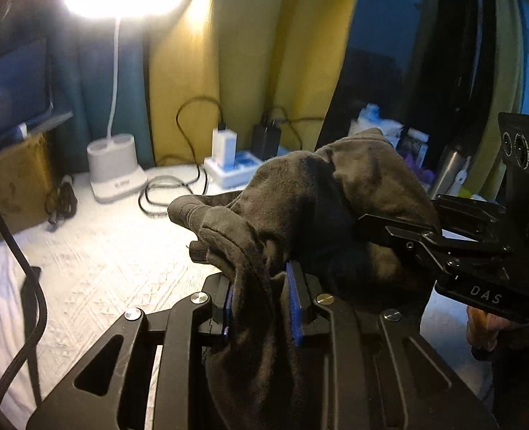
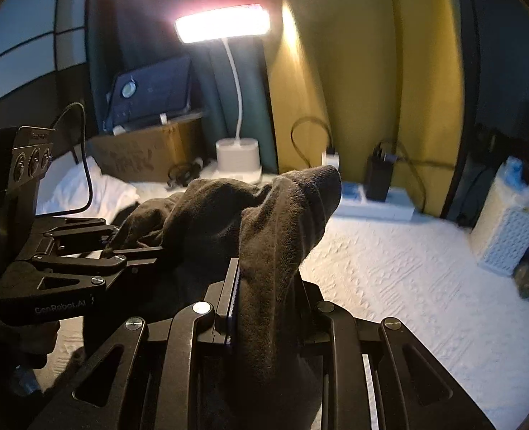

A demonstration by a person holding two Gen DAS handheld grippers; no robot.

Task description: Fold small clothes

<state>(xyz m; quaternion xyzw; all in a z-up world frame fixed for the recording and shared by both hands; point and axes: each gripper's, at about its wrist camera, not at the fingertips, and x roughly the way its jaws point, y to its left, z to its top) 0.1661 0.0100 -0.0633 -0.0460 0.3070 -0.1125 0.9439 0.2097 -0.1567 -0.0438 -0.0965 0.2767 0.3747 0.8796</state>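
A small dark grey-brown garment (image 1: 311,200) hangs bunched in the air above the white textured bed cover (image 1: 114,261). My left gripper (image 1: 261,297) is shut on one part of it, cloth pressed between its blue pads. In the left wrist view the right gripper (image 1: 382,229) bites into the cloth from the right side. In the right wrist view my right gripper (image 2: 264,286) is shut on a fold of the garment (image 2: 282,211), whose end sticks up past the fingers. There the left gripper (image 2: 135,254) holds the cloth from the left.
A lit white desk lamp (image 1: 115,168) stands at the back with black cables (image 1: 164,193) and chargers on a white power strip (image 1: 232,168). A cardboard box (image 1: 10,186) sits left. A white perforated basket (image 2: 508,229) stands right. A yellow curtain (image 2: 354,71) hangs behind.
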